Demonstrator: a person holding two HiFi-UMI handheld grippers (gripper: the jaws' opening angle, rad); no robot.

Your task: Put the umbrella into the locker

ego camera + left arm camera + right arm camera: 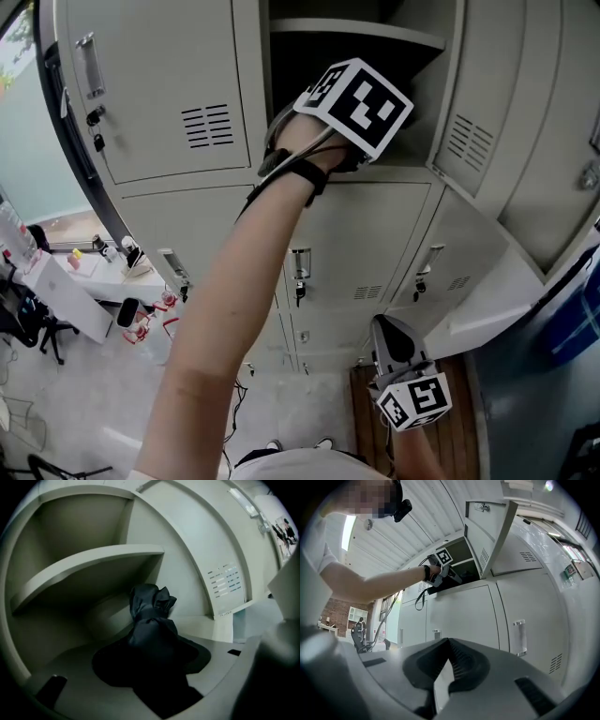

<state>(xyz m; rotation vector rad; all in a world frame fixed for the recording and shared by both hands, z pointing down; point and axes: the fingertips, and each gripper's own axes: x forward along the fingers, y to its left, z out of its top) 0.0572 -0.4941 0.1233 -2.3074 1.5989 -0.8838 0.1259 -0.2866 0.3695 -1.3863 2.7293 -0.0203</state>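
Observation:
A dark folded umbrella (151, 620) lies on the floor of the open upper locker compartment (356, 37), under its inner shelf (93, 564). My left gripper (375, 141) reaches into that compartment. The umbrella's near end sits in the hollow between the jaws, which stand wide apart, and I see no pad pressing on it. The compartment's door (506, 122) is swung open to the right. My right gripper (386, 337) hangs low in front of the lower lockers. Its ridged pads (457, 660) meet at the tip with nothing between them.
Closed grey lockers with handles (300, 267) fill the wall below and to the left. A white desk (66, 291) with small items and a dark chair (28, 323) stand at far left. A wooden platform (366, 412) lies under my right gripper.

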